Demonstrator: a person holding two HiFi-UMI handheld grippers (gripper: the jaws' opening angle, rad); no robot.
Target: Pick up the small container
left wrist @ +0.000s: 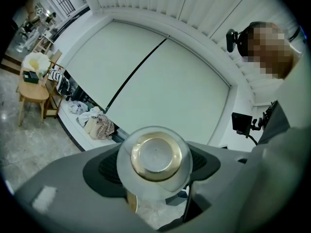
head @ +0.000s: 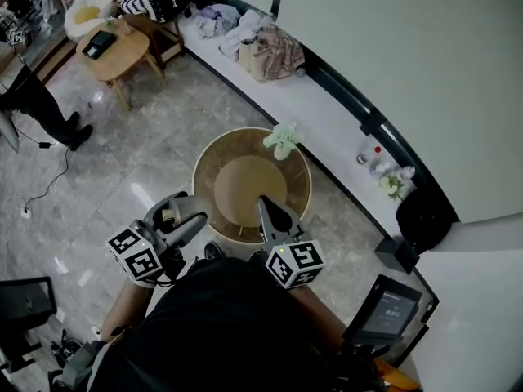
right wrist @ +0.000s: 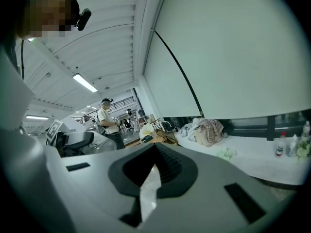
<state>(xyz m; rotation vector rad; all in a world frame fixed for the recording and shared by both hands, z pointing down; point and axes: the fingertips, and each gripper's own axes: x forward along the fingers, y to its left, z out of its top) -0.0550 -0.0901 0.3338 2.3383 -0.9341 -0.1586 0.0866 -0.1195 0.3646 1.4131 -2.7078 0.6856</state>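
The small container (left wrist: 155,153), a clear glass jar with a gold round end, sits clamped between the grey jaws of my left gripper (head: 189,211), which is shut on it. In the head view the small container (head: 169,215) is held in the air just off the left rim of the round wooden table (head: 214,158). My right gripper (head: 265,204) is shut with nothing in it, its jaws meeting in a point above the near side of the tabletop. In the right gripper view the right gripper (right wrist: 151,178) shows only a thin sliver between its jaws.
A small pale green plant (head: 283,141) stands at the table's far edge. A white ledge (head: 327,96) along the wall carries bags and clothes (head: 274,51) and bottles (head: 369,155). A low wooden side table (head: 114,51) and a standing person (head: 37,100) are at the left.
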